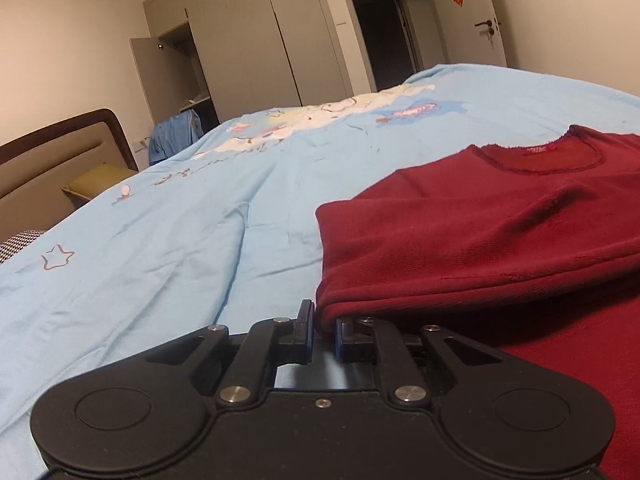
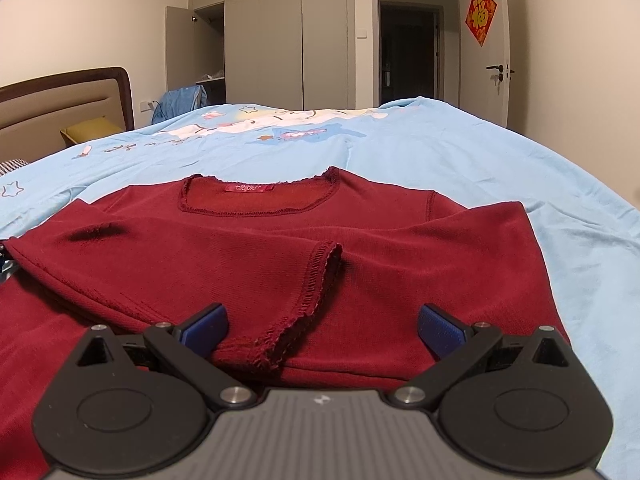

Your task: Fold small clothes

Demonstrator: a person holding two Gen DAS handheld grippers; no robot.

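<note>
A dark red long-sleeved shirt (image 2: 248,256) lies neck-away on the light blue bedspread (image 2: 440,148), both sleeves folded across its chest. One scalloped cuff (image 2: 320,280) lies at the middle. My right gripper (image 2: 322,326) is open, low over the shirt's near part, with the cuff end between its blue pads (image 2: 208,324). In the left wrist view the shirt (image 1: 460,232) fills the right side. My left gripper (image 1: 323,326) is nearly closed on the folded left corner of the shirt (image 1: 326,308). A tip of the left gripper (image 2: 4,258) shows at that corner.
The bedspread (image 1: 160,248) stretches left and far, with cartoon prints. A padded headboard (image 1: 52,160) and a yellow pillow (image 1: 96,182) are at the left. Wardrobes (image 2: 280,40), a dark doorway (image 2: 408,52) and a door (image 2: 484,60) stand beyond the bed.
</note>
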